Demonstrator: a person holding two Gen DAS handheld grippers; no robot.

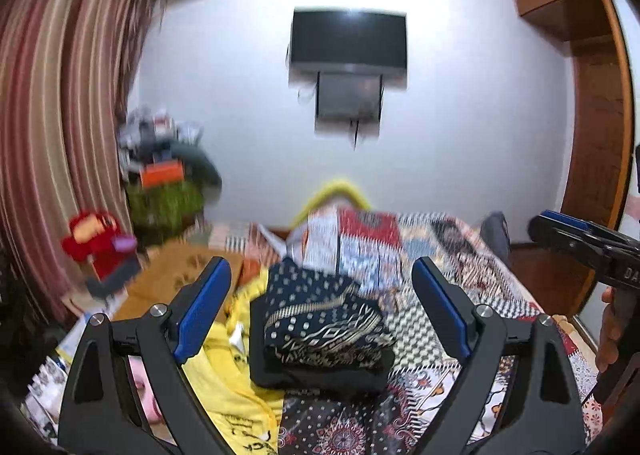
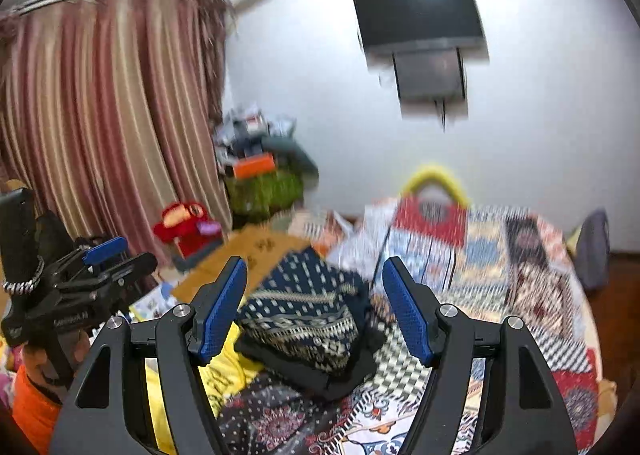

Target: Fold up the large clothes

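Note:
A folded dark navy garment with white and gold patterns (image 1: 320,327) lies in a compact stack on the patchwork bedspread (image 1: 452,255); it also shows in the right wrist view (image 2: 308,319). A yellow garment with black lettering (image 1: 236,387) lies spread at its left. My left gripper (image 1: 322,287) is open and empty, raised above the folded stack. My right gripper (image 2: 314,287) is open and empty, also above the stack. Each gripper shows at the edge of the other's view, the right one (image 1: 576,239) and the left one (image 2: 100,255).
A wall television (image 1: 348,41) hangs at the far end. Striped curtains (image 1: 60,115) hang at the left. A clutter pile with an orange box (image 1: 160,171) and a red toy (image 1: 96,239) stand beside the bed. A wooden wardrobe (image 1: 592,115) stands at the right.

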